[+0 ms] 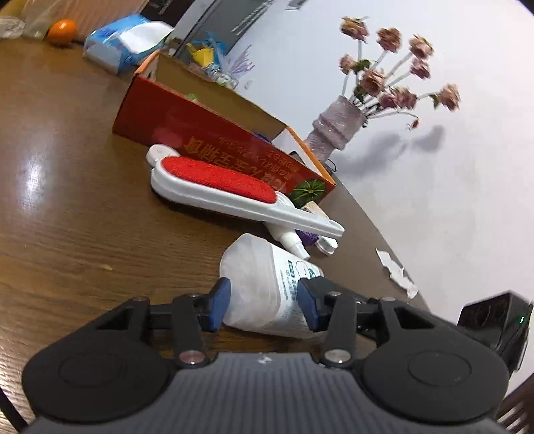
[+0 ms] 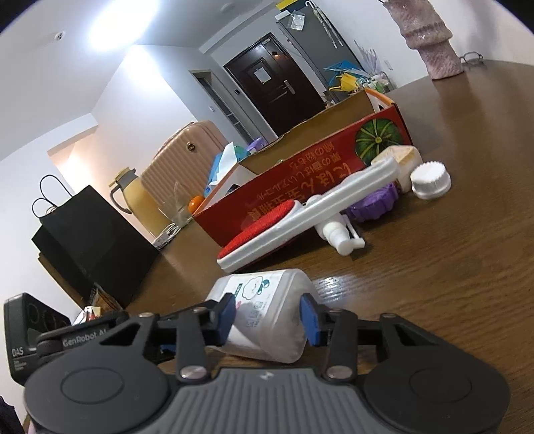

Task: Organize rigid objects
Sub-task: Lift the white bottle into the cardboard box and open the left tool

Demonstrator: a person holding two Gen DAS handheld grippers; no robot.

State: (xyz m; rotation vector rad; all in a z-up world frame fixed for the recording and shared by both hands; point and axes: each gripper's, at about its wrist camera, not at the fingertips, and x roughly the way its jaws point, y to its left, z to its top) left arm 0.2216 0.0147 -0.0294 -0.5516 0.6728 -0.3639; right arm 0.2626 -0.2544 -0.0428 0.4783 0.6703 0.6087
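Note:
A white plastic bottle (image 1: 267, 283) lies on its side on the wooden table (image 1: 66, 200). My left gripper (image 1: 263, 307) has its blue pads against both sides of the bottle. In the right wrist view my right gripper (image 2: 267, 317) also has its pads against the same bottle (image 2: 267, 310) from the other end. Beyond it lie a white lint brush with a red pad (image 1: 220, 187), a small pump bottle (image 1: 290, 238) and a purple item (image 2: 373, 203), all beside an open red cardboard box (image 1: 207, 140).
A vase of flowers (image 1: 337, 123) stands past the box. A tissue pack (image 1: 116, 43) and an orange (image 1: 61, 31) lie at the far end. A white cap (image 2: 430, 180), a black paper bag (image 2: 90, 240) and a suitcase (image 2: 187, 153) show in the right view.

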